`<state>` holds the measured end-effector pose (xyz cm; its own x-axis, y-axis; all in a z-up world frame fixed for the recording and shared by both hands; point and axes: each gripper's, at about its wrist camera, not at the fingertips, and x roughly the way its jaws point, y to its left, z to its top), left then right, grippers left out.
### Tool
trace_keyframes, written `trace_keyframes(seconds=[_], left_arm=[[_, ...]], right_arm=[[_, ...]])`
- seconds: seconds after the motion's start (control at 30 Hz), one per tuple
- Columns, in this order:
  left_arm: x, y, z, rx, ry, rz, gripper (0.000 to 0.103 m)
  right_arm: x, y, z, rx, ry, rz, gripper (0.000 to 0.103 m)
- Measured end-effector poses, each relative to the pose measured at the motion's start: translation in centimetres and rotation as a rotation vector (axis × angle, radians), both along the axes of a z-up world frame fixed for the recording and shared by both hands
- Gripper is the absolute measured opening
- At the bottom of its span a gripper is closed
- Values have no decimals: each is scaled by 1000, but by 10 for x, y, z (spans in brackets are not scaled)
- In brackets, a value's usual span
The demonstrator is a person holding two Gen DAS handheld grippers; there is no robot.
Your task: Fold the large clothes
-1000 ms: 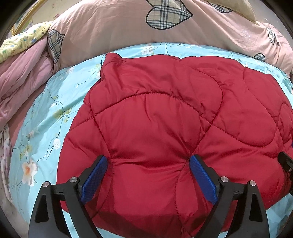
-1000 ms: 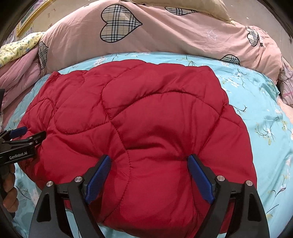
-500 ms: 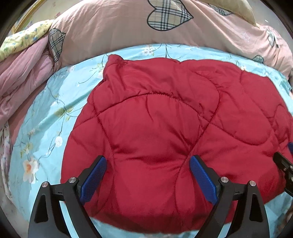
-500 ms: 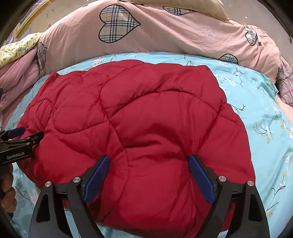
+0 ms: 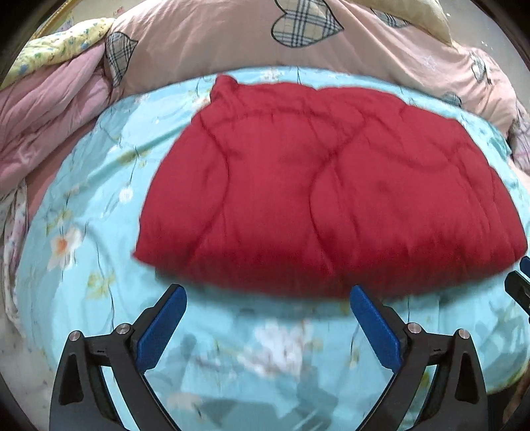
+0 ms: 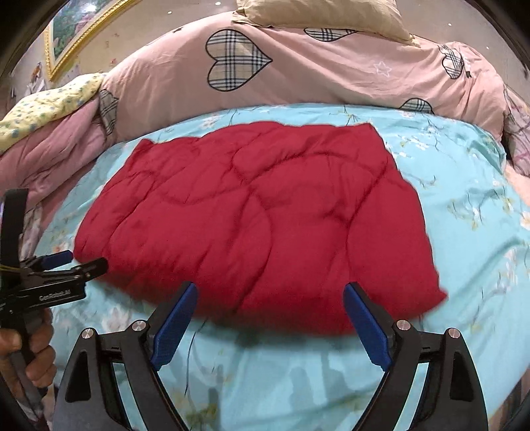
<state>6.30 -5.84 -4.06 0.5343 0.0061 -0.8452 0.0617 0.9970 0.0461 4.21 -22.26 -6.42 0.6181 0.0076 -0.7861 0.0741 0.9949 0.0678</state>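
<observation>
A red quilted garment (image 5: 331,185) lies folded into a flat rectangle on the light blue floral bedsheet (image 5: 92,212); the right wrist view shows it too (image 6: 258,215). My left gripper (image 5: 267,295) hovers over bare sheet just short of the garment's near edge, its jaws opening with nothing between them. My right gripper (image 6: 270,291) is at the same near edge, further right, jaws also opening and empty. In the right wrist view the left gripper (image 6: 66,263) pokes in from the left. The right gripper's tip (image 5: 520,281) shows at the right edge of the left wrist view.
A pink duvet with plaid hearts (image 6: 298,76) is heaped along the far side, with a beige pillow (image 6: 318,16) on top. Pink and yellow floral bedding (image 5: 49,109) is piled at the left. A person's hand (image 6: 36,358) holds the left gripper. A framed picture (image 6: 79,30) hangs behind.
Both grippers have drawn back from above the red garment towards the near edge of the bed. The garment now lies beyond the fingertips instead of between them, and both jaws stand slightly wider.
</observation>
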Motion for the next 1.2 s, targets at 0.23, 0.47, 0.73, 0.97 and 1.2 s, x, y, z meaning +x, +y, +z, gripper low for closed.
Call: trace_keyframes(seconds=[0.23, 0.47, 0.73, 0.97, 1.2], left_arm=[[-27, -3, -3, 85, 24, -1, 101], [-40, -10, 23, 108, -19, -2, 101], [-55, -11, 45, 107, -74, -7, 102], [-45, -9, 46, 100, -67, -6, 102], [-27, -7, 44, 95, -64, -5, 102]], right_arm=[[-33, 9, -17, 17, 72, 18, 95], [-39, 16, 1, 11, 57, 29, 96], [-37, 28, 26, -31, 13, 64, 102], [-23, 29, 23, -41, 22, 57, 102], [-9, 22, 19, -41, 34, 32, 102]])
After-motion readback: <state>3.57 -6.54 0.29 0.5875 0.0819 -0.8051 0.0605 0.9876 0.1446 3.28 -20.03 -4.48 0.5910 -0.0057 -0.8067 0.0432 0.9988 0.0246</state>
